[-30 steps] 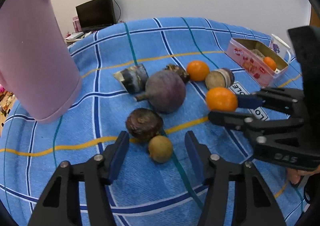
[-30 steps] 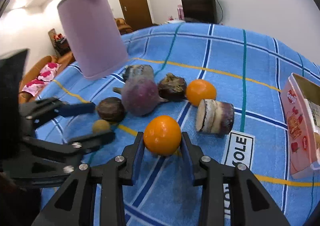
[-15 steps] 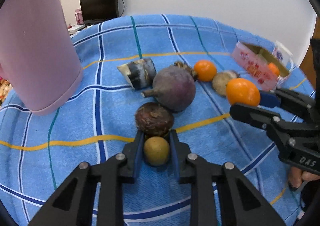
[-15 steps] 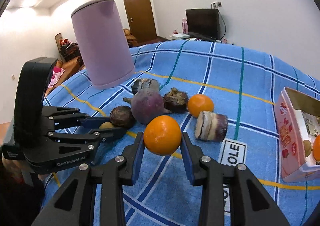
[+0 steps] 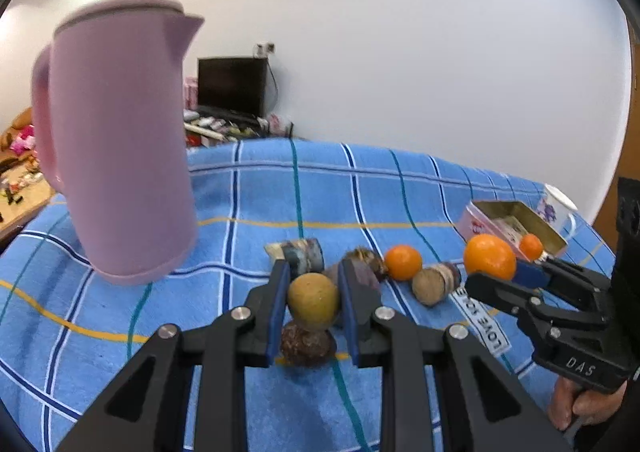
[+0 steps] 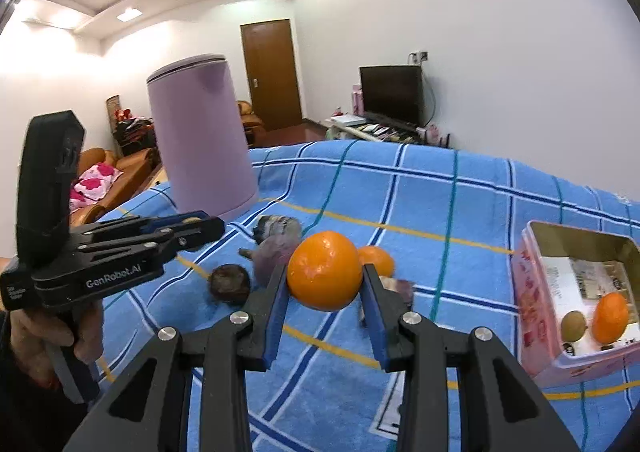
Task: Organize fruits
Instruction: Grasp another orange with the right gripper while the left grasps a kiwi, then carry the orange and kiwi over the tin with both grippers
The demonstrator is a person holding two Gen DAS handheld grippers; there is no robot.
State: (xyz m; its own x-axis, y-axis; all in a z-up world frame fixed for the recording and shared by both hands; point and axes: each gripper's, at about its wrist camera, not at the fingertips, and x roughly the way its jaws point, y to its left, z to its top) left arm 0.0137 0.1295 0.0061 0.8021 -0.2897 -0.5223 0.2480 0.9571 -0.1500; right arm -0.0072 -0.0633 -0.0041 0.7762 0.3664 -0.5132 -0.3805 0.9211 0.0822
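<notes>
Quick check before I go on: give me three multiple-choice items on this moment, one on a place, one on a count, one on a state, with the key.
1. Where is the pink tin relative to the purple jug in the right wrist view?
A. to its right
B. behind it
C. on top of it

2. How many fruits lie inside the tin?
A. none
B. two
C. five

3. What do the left tongs hold?
A. nothing
B. an orange
C. a small brown fruit

Key: 1 A, the tin sits at the cloth's right edge; 2 B, one orange and one brown fruit show inside; 3 C, the blue pads clamp the brown fruit above the cloth.
</notes>
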